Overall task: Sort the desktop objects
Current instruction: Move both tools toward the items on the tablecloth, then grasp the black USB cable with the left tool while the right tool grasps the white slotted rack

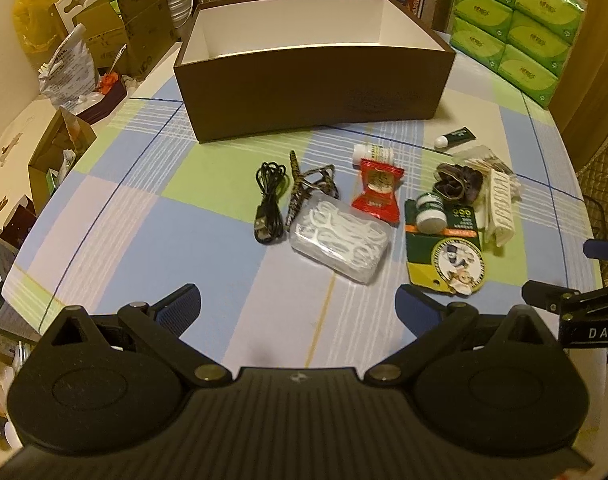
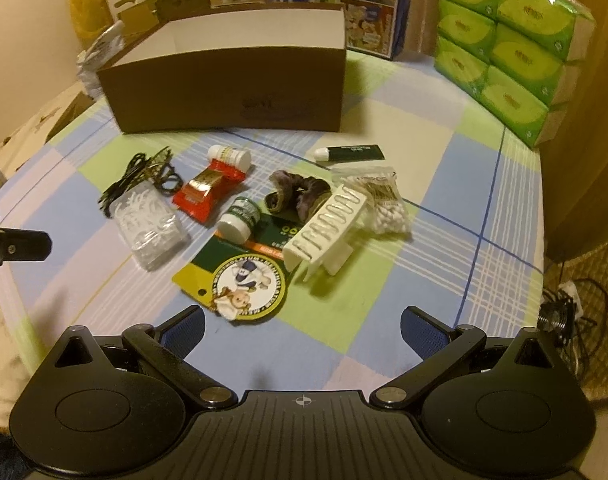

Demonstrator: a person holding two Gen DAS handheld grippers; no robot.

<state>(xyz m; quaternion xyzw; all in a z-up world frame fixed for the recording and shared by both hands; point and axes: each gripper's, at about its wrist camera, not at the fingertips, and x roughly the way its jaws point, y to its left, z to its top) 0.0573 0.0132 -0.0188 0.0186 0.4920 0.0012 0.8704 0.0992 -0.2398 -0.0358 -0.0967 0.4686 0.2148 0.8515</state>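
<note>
An open brown box (image 1: 315, 92) with a white inside stands at the back of the table; it also shows in the right wrist view (image 2: 232, 92). In front of it lie a black cable (image 1: 268, 204), a clear floss-pick box (image 1: 339, 236), a red packet (image 1: 377, 190), a small white bottle (image 1: 373, 153), a green-capped jar (image 1: 429, 212) on a green card (image 1: 443, 256), a white hair clip (image 2: 327, 224), cotton swabs (image 2: 387, 204) and a dark tube (image 2: 349, 153). My left gripper (image 1: 298, 300) is open and empty, near the table's front. My right gripper (image 2: 304, 322) is open and empty too.
Green tissue packs (image 2: 511, 44) are stacked at the back right. Cardboard boxes and bags (image 1: 104, 40) crowd the left side beyond the table edge. A checked cloth (image 1: 144, 216) covers the table. The right gripper's finger (image 1: 551, 296) shows at the left view's right edge.
</note>
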